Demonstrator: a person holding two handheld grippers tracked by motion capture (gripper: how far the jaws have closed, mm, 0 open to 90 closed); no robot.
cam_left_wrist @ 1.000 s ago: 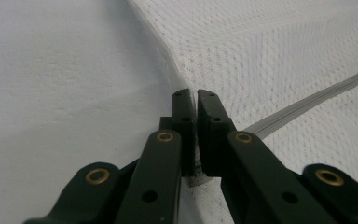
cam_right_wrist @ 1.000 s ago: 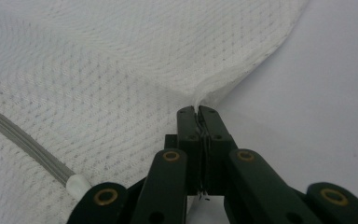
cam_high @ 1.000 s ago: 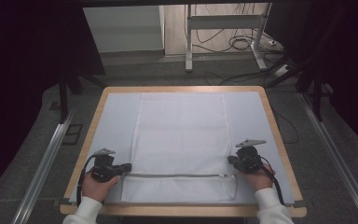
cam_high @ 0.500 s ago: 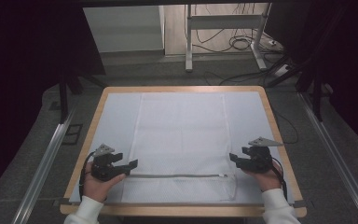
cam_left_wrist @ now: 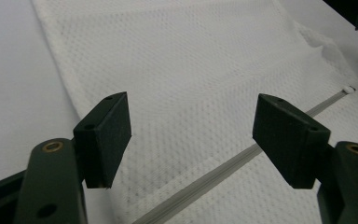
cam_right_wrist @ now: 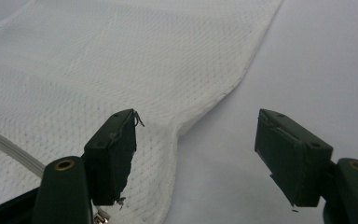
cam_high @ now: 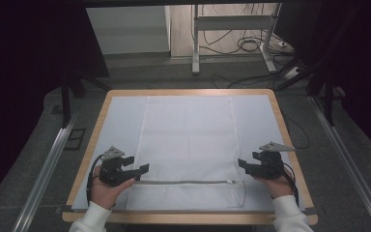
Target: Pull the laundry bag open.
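Note:
A white mesh bag lies flat on the white-covered table, its grey zipper running across near the front edge. My left gripper hovers at the bag's left edge just above the zipper. Its jaws opened wide and have just eased in a little, with nothing between them. My right gripper hovers at the bag's right edge. Its jaws have just been opening and hold nothing, with the mesh below them.
The table has a wooden rim. Metal rails run along the floor on the left and right. A white desk frame and cables stand beyond the far edge.
Both grippers were shut on the bag's side edges at the zipper line and have let go. Their jaws now stand wide, and the left hand has lifted slightly off the cloth.

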